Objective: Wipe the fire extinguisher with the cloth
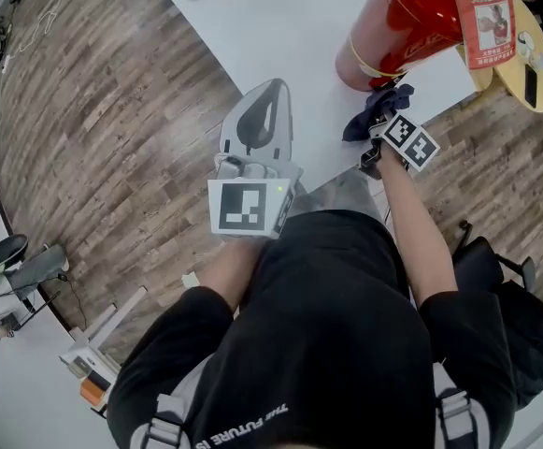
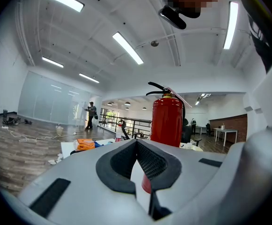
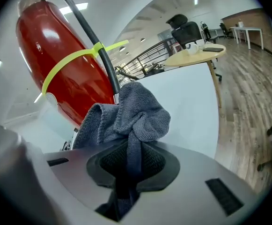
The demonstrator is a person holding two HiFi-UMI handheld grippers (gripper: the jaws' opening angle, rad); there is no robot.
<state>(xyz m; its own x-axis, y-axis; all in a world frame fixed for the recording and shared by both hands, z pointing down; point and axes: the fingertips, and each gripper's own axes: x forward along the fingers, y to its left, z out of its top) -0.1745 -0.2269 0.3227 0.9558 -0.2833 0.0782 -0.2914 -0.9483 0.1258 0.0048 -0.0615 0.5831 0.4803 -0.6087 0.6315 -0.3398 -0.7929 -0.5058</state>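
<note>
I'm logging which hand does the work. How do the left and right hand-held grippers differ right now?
The left hand-held gripper is shut on nothing; the right hand-held gripper is shut on the cloth. The left is back from the extinguisher, over the table's near edge; the right holds its cloth close by the extinguisher's base. Both are grey, with jaws closed.

The extinguisher (image 3: 65,60) is glossy red metal, mirroring lights; its hose (image 3: 93,46) is smooth black. The cloth (image 3: 126,116) is matt grey-blue, ribbed and nubbly. The left gripper (image 2: 136,143) and right gripper (image 3: 131,149) have matt grey plastic shells and dark meshed pads (image 2: 150,163). The table (image 1: 290,26) is smooth white. At nine o'clock, the floor (image 1: 93,110) is grainy wood.
</note>
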